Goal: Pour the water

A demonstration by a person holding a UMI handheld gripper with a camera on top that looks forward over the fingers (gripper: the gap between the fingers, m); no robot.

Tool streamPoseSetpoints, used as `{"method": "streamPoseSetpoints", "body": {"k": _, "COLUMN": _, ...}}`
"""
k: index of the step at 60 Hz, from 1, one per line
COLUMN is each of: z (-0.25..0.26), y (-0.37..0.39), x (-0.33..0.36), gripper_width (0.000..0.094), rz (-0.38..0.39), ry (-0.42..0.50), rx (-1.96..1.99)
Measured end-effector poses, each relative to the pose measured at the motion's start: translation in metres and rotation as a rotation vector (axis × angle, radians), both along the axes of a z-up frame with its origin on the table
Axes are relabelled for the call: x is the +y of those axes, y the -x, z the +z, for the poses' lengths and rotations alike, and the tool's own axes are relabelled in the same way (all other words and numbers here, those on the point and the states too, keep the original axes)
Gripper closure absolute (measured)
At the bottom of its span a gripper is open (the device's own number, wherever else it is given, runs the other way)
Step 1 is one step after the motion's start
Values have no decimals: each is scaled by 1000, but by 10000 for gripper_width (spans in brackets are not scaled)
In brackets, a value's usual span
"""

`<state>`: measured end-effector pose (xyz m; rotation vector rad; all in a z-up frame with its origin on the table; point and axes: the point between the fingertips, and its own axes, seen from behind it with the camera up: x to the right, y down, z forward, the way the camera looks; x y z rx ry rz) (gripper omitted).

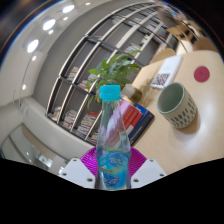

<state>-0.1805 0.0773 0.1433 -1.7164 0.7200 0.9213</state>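
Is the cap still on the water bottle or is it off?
On. The bottle, held between the gripper fingers, has its blue cap on the neck.

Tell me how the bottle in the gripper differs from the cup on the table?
The bottle is tall, slim and see-through with a turquoise cap; the cup is short, wide and solid pale green. The bottle is capped, while the cup is open at the top. The bottle is between the gripper fingers, pressed by both pink pads; the cup stands free on the table, beyond the fingers. Both are upright in the tilted view.
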Motion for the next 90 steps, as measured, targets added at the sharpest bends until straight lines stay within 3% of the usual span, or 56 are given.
{"method": "streamPoseSetpoints", "body": {"k": 8, "z": 14, "y": -21, "x": 18, "gripper_width": 583, "rz": -47, "ry": 66, "rx": 399}}
{"method": "streamPoseSetpoints", "body": {"k": 17, "z": 13, "y": -24, "x": 30, "gripper_width": 577, "rz": -41, "ry": 166, "rx": 674}}
{"method": "streamPoseSetpoints", "body": {"k": 22, "z": 23, "y": -33, "x": 36, "gripper_width": 564, "rz": -57, "ry": 176, "rx": 804}}
{"method": "streamPoseSetpoints", "body": {"k": 39, "z": 39, "y": -76, "x": 59, "gripper_width": 563, "rz": -216, "ry": 194, "rx": 1248}}
{"method": "streamPoseSetpoints", "body": {"k": 48, "z": 41, "y": -75, "x": 65, "gripper_width": 563, "rz": -194, "ry": 217, "rx": 1247}}
{"method": "streamPoseSetpoints", "body": {"k": 57, "z": 60, "y": -72, "x": 59, "gripper_width": 539, "rz": -105, "ry": 168, "rx": 959}}
{"method": "streamPoseSetpoints", "body": {"k": 63, "z": 89, "y": -86, "x": 51, "gripper_width": 540, "rz": -34, "ry": 51, "rx": 572}}
{"method": "streamPoseSetpoints", "body": {"k": 73, "z": 145, "y": -149, "x": 48, "gripper_width": 528, "rz": -66, "ry": -180, "rx": -19}}
{"method": "streamPoseSetpoints", "body": {"k": 84, "z": 155, "y": -210, "x": 44, "gripper_width": 531, "rz": -59, "ry": -255, "rx": -562}}
{"method": "streamPoseSetpoints", "body": {"k": 90, "z": 142, "y": -259, "x": 37, "gripper_width": 513, "rz": -66, "ry": -218, "rx": -793}}
